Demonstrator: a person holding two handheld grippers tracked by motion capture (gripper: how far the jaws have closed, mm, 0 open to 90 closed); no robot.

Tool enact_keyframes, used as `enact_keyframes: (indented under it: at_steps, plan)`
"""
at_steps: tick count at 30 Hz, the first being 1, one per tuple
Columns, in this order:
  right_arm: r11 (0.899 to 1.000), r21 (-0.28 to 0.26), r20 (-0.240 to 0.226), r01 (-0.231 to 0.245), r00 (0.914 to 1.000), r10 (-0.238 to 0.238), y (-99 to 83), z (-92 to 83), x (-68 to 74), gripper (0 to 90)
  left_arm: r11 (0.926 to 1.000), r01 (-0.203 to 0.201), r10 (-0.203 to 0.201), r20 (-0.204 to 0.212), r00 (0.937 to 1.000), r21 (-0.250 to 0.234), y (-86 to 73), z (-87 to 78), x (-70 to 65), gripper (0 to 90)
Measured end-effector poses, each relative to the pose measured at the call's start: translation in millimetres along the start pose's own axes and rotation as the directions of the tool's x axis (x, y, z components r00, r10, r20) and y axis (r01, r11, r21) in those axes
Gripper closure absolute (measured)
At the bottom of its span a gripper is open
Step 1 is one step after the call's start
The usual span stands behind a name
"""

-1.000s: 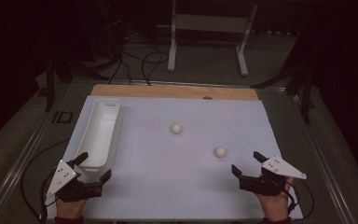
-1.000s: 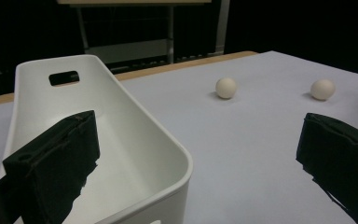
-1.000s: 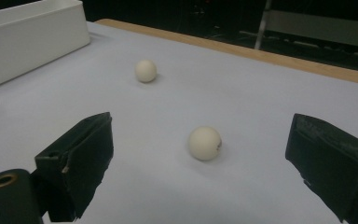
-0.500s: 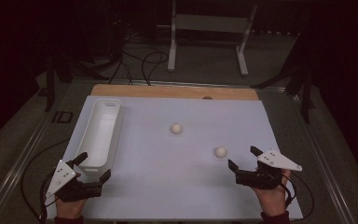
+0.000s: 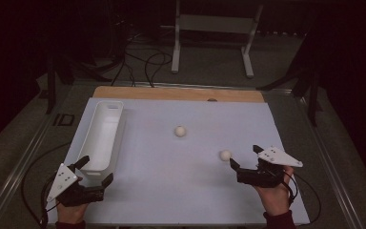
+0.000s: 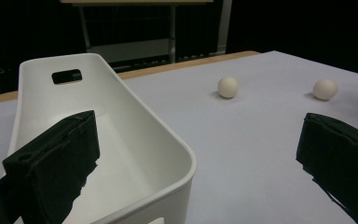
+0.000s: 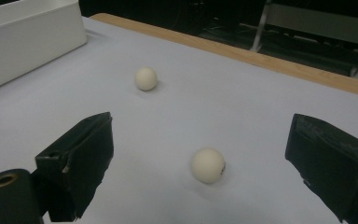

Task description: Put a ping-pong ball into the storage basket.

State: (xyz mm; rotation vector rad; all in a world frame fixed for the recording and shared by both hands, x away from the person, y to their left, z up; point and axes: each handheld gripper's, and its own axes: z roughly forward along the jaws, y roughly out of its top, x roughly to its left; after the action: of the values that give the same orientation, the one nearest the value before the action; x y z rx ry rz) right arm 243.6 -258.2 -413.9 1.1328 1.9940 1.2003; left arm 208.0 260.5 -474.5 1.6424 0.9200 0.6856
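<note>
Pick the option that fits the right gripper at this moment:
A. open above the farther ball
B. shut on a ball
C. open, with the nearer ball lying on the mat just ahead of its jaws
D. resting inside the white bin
C: the right gripper has its jaws spread wide, and the nearer ball lies untouched on the mat between and ahead of them.

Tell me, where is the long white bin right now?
In the high view the long white bin lies along the table's left side, its near end just beyond the open left claw, left of both balls.
</note>
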Motion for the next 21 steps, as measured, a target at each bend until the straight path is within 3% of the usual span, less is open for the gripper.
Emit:
enact_keyframes:
  at_steps: [21]
  plan:
    - [0.999, 0.034, 0.009, 0.028, 0.9995, -0.029, 19.9, 8.8, 1.2, 7.2, 1.0, -0.005, 0.005, 0.002, 1.0, 0.006, -0.5, 0.9, -0.9, 0.0]
